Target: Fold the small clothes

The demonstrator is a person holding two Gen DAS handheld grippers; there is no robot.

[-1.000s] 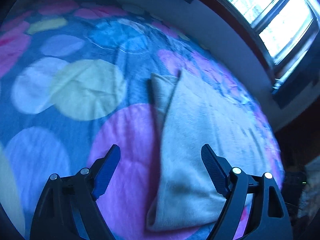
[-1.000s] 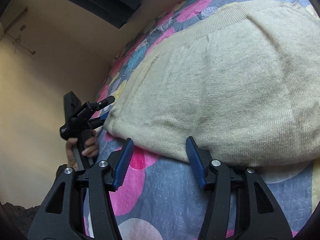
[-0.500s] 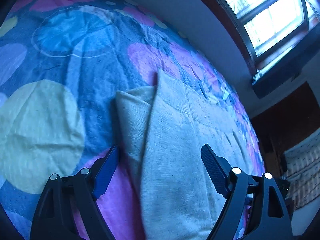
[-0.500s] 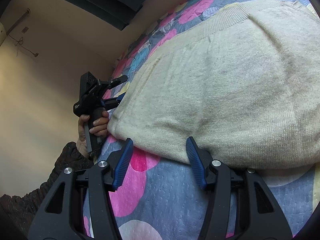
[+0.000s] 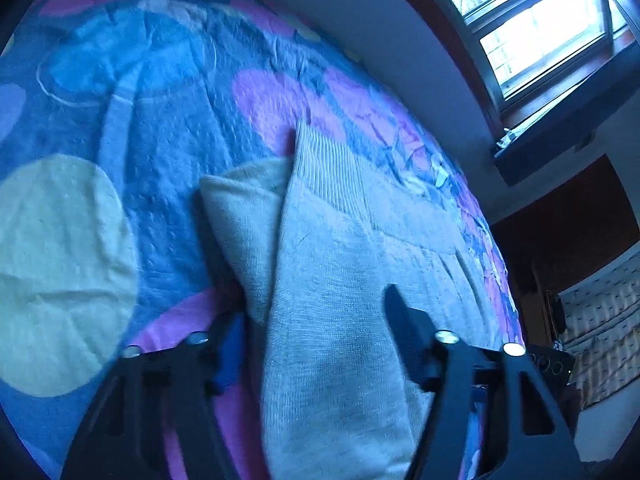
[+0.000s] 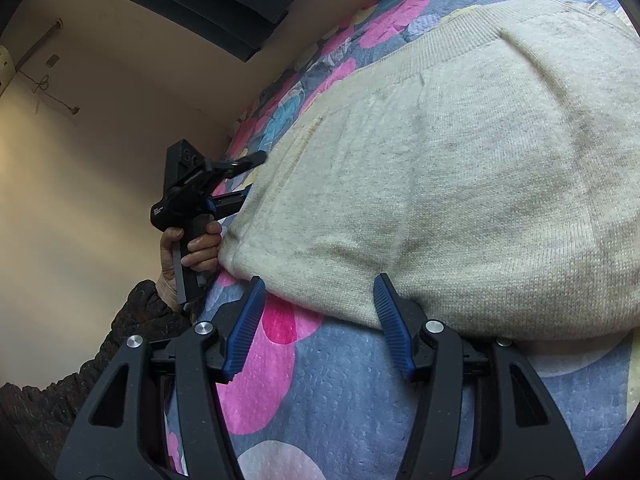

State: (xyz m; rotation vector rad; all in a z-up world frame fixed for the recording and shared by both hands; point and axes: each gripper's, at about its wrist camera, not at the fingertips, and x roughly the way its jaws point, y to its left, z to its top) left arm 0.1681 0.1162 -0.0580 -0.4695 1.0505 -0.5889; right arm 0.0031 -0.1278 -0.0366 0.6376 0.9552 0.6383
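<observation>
A cream knitted garment [image 6: 460,184] lies folded on the bed. In the left wrist view the garment [image 5: 332,288] runs between my fingers, ribbed hem at the far end. My left gripper [image 5: 316,320] is open, its jaws straddling the garment's side edge. In the right wrist view the left gripper [image 6: 240,180] is at the garment's left edge, held by a hand. My right gripper [image 6: 318,316] is open and empty, its tips at the garment's near folded edge.
The bedspread [image 6: 328,408] is blue-grey with large pink, blue and pale circles. A window [image 5: 532,20] and wall lie beyond the bed's far side. A beige wall [image 6: 100,128] stands behind the left hand.
My left gripper has moved forward onto the garment's side edge, so the cloth now lies between its open jaws. The right gripper has hardly moved.
</observation>
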